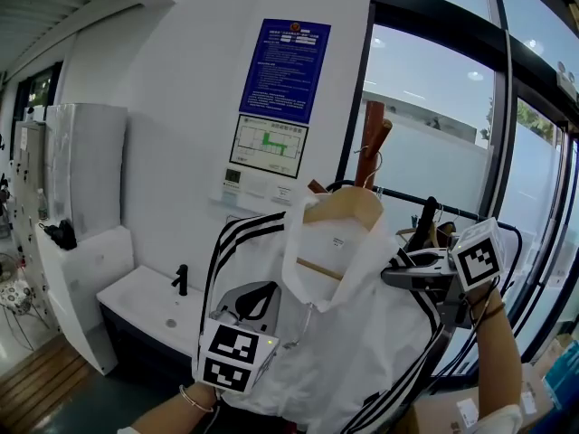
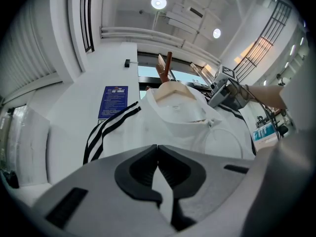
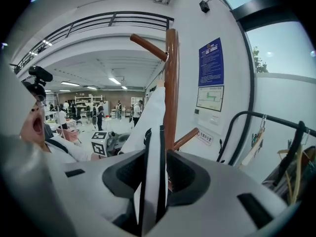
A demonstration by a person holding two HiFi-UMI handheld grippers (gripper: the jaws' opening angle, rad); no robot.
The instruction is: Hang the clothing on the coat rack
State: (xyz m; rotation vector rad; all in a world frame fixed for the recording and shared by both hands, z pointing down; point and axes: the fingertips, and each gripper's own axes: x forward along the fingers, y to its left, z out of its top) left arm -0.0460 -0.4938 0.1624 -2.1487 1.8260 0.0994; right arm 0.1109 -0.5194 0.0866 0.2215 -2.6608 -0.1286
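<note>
While the white jacket (image 1: 353,333) hung on a wooden hanger (image 1: 348,208) against the brown pole of the coat rack (image 1: 371,143), both tools stood close to it. The right tool (image 3: 154,154) sat at the garment's shoulder with its jaws spread. A fold of white cloth with black stripes (image 3: 150,181) stood upright between them, and the pads did not clearly press on it. Straight beyond that tool's tips rose the rack's pole, with one peg slanting off above and another lower down.

The left tool (image 2: 157,149) pointed up at the jacket's front from below, tips pressed together. A pale strip showed in the slot behind the tips, though whether that was pinched cloth could not be made out. Ahead of and above this tool lay the striped sleeve, the open collar and the hanger.

Beyond the left tool, up on the white wall, hung a blue notice (image 1: 285,69) covered in white lines too small to read. Under it was a white sheet (image 1: 269,145) bearing a green floor-plan drawing, its writing just as illegible. To the right of the right tool's jaws a small wall plate (image 3: 203,138) carried red characters, also unreadable. A tiny label (image 1: 337,240) inside the collar showed only grey specks. Each tool's cube wore black-and-white square markers (image 1: 237,355), without letters.
</note>
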